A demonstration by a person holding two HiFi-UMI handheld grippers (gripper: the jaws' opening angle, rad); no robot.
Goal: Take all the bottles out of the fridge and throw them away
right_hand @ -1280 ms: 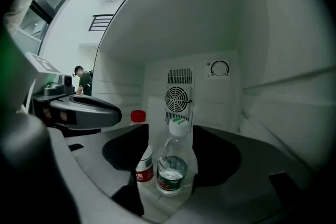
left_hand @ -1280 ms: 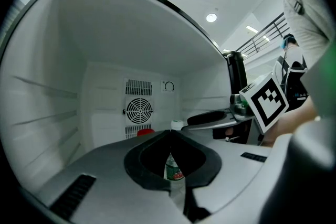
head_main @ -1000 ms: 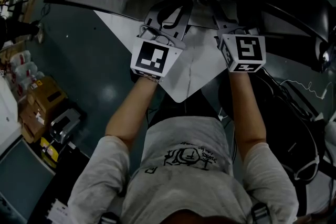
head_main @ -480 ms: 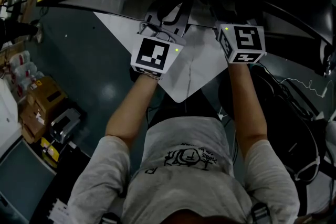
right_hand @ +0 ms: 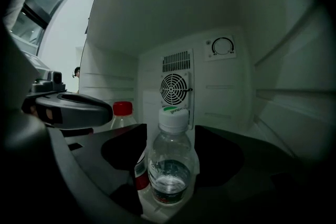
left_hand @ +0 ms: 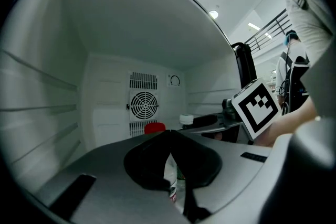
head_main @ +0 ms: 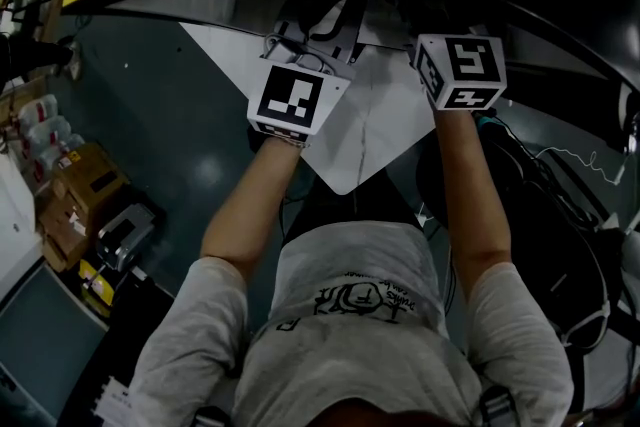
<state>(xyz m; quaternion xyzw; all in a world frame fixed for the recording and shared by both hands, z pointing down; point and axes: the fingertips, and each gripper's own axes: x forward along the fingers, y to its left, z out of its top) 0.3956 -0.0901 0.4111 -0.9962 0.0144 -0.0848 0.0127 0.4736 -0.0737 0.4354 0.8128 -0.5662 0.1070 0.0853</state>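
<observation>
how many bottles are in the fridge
2. A clear plastic bottle with a white cap stands between the jaws of the right gripper; a red-capped clear bottle stands behind it, on the left. Others may be hidden.

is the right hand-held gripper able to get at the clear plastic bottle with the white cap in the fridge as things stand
Probably yes: the clear plastic bottle with the white cap stands between the open jaws of the right hand-held gripper, with nothing in front of it.
</observation>
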